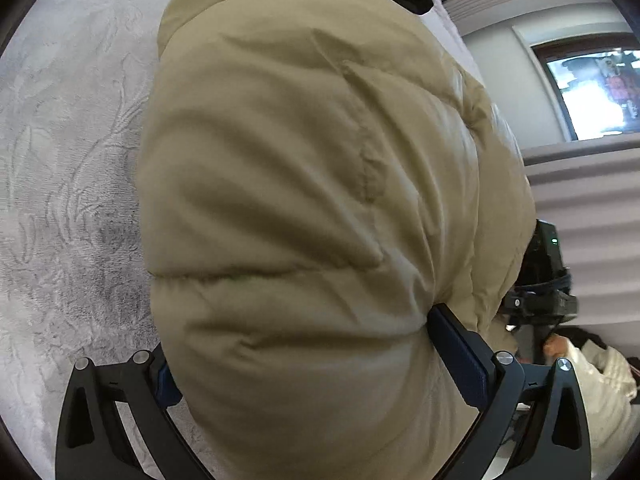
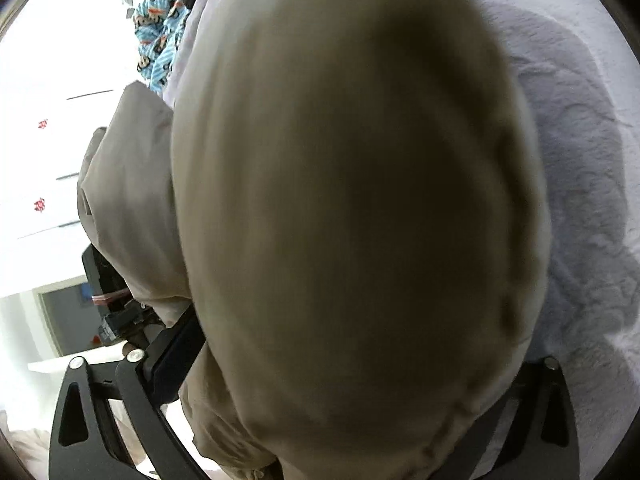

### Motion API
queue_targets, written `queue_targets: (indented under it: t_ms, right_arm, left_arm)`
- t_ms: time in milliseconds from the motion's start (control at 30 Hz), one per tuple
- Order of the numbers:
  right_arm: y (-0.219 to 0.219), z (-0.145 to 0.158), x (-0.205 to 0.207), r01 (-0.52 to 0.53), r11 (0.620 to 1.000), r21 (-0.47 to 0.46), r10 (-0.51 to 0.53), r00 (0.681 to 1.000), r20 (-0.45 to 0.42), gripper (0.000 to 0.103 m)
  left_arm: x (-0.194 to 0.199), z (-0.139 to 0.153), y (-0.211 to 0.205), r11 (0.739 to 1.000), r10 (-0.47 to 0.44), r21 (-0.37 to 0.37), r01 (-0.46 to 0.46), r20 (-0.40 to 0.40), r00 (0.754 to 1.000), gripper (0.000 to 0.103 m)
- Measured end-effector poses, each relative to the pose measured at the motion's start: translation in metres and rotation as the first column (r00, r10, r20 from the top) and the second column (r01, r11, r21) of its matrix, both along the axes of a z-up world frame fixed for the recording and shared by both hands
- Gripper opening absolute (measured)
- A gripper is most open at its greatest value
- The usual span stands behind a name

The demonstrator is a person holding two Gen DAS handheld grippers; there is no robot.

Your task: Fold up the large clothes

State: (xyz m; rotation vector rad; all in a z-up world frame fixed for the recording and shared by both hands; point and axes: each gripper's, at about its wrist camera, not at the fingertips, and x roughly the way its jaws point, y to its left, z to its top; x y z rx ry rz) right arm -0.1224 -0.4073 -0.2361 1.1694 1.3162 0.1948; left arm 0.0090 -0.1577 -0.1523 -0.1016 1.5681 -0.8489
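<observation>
While both views are filled by the beige puffer jacket (image 1: 304, 184), you hold it bunched between the two tools above a pale grey patterned blanket (image 1: 68, 152). The left gripper (image 1: 300, 364) is clenched on a thick padded roll of the jacket — its blue pads press into the quilting on either side. The right gripper (image 2: 352, 360) likewise grasps the jacket, though only its left finger shows clearly; the other is buried behind fabric. Judge the garment as light but bulky, soft and springy: the filling probably pushes back against any crease, and the smooth shell looks likely to slip. Take hold at stitched seams or the hem — thin, flat layers — rather than across a full baffle.
</observation>
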Motion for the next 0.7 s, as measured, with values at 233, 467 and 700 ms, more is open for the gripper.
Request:
queue_targets:
  t_ms: [233,467,700]
  right_arm:
    - [0.003,0.017,-0.007,0.030,0.999,0.011,-0.031,0.999,0.041,0.055]
    - [0.023,0.047,0.001,0.026,1.000,-0.009,-0.025,0.994,0.106,0.050]
    - [0.065,0.074,0.042,0.011,0.999,-0.031,-0.005,0.986,0.165,0.050]
  left_arm:
    - [-0.023,0.038,-0.024,0.996,-0.048,0.077,0.036,0.149,0.988,0.081]
    - [-0.042,0.071,-0.022,0.994,-0.040,0.105,0.015,0.243,0.969,0.079]
    - [-0.006,0.091,0.022,0.994,0.028,0.089,-0.055,0.284,0.959,0.079]
